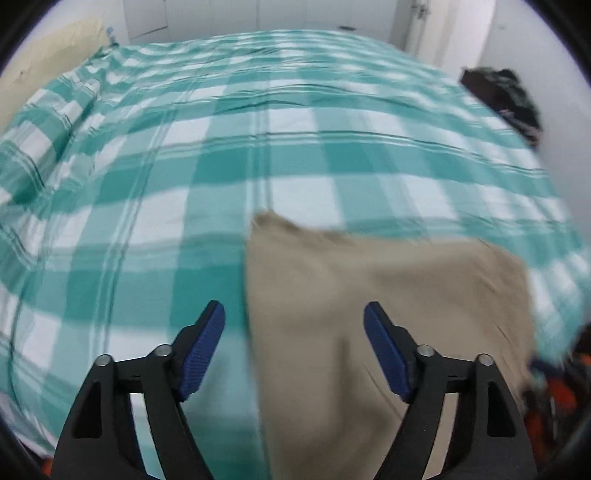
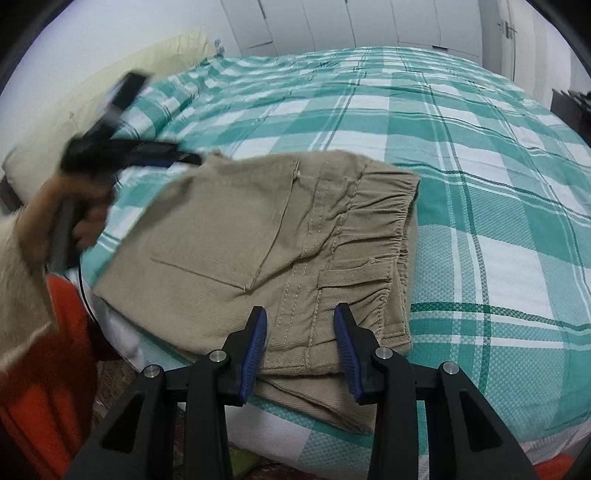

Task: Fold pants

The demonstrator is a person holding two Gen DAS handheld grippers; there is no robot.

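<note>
A home bedroom. A bed covered with a teal and white checked bedspread spreads out ahead of both grippers. Up and to the left of the right gripper, a cream pillow lies against a plain white wall. Beyond the bed's far edge stand white wardrobe doors, and further right a door with a metal handle.

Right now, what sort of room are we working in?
Most likely a bedroom: the folded khaki pants lie on a bed with a teal checked bedspread, a cream pillow at its head, white closet doors behind.
</note>
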